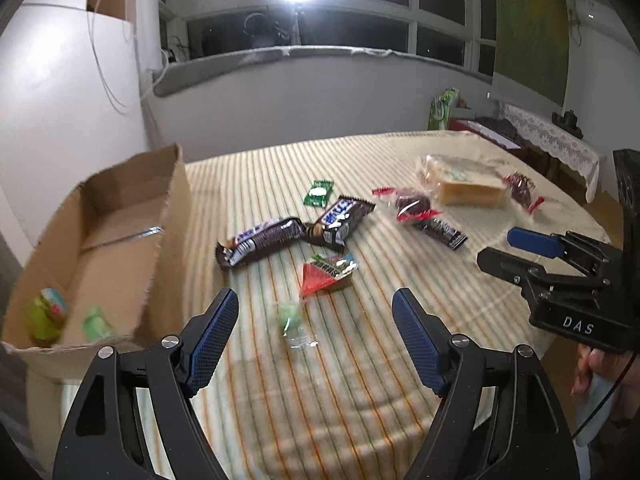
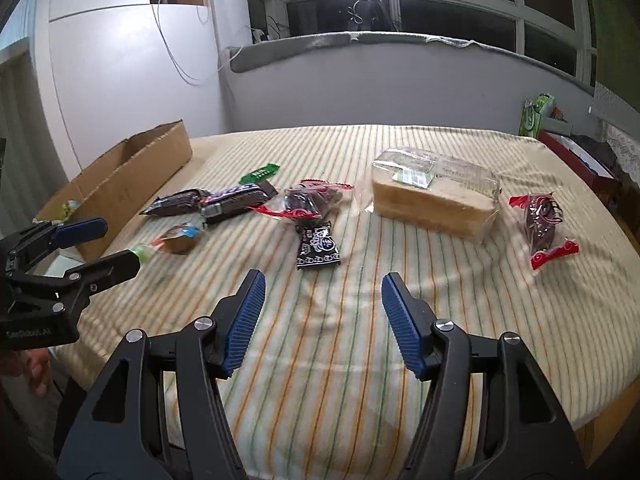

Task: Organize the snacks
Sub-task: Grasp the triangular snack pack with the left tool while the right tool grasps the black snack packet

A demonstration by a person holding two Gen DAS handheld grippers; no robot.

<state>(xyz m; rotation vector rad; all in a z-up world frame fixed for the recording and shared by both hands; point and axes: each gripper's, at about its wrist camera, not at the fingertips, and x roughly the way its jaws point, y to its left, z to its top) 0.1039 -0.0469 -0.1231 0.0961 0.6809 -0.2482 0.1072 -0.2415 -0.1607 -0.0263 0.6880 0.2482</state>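
My left gripper is open and empty above a small green candy in clear wrap on the striped tablecloth. An open cardboard box stands to its left with a green jelly cup and a green candy inside. Two dark chocolate bars, a green packet, a red triangular snack, red-wrapped cakes and bagged bread lie on the table. My right gripper is open and empty, near a small black packet.
The table's right edge drops off beyond a second red-wrapped cake. A wall and window sill stand behind the table. Low furniture with red boxes lies at the far right.
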